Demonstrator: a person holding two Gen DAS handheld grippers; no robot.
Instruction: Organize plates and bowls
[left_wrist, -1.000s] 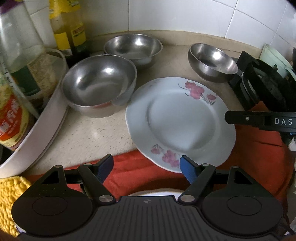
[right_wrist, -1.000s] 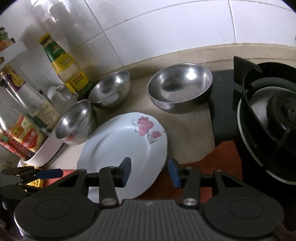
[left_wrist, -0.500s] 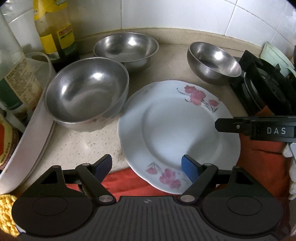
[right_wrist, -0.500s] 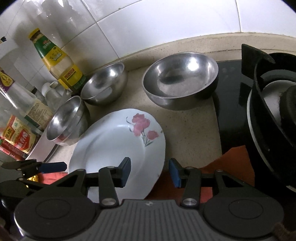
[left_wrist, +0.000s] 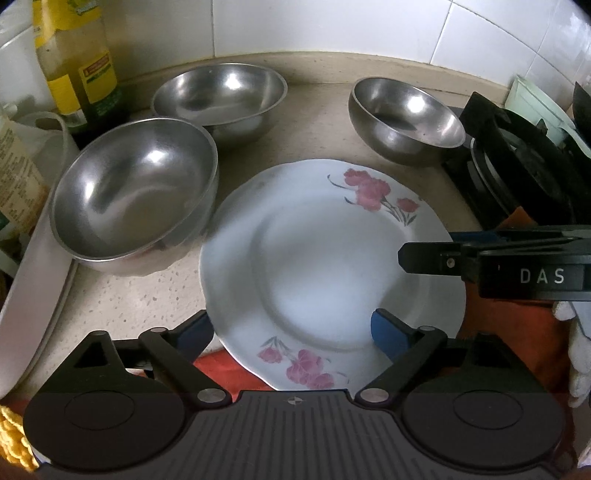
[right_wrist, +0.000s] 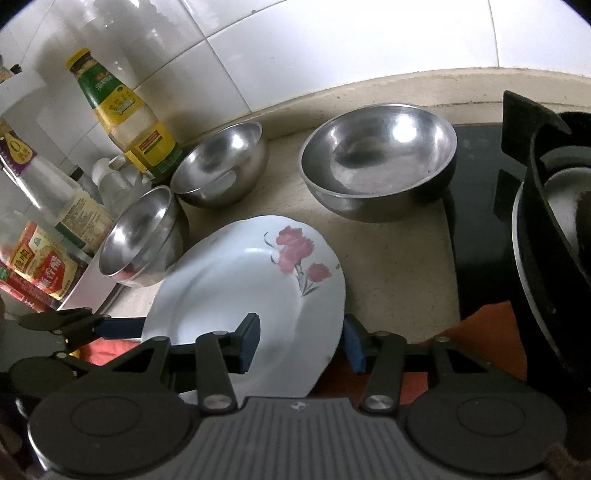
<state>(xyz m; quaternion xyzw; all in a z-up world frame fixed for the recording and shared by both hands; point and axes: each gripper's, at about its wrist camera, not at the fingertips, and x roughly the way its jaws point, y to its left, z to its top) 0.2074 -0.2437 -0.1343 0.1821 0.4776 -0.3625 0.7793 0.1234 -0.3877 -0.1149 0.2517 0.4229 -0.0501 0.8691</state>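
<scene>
A white plate with pink flowers lies on the beige counter, its near edge over a red cloth. Three steel bowls stand behind it: left, back middle, right. My left gripper is open, its blue fingers over the plate's near edge. My right gripper is open, with one finger on either side of the plate's right rim; it also shows in the left wrist view.
Sauce bottles and packets stand at the left by the tiled wall. A white tray lies at the left. A black gas stove grate is at the right.
Both grippers have moved forward toward the plate. The left fingers now reach over its near edge and the right fingers straddle its right rim. The plate and bowls have not moved.
</scene>
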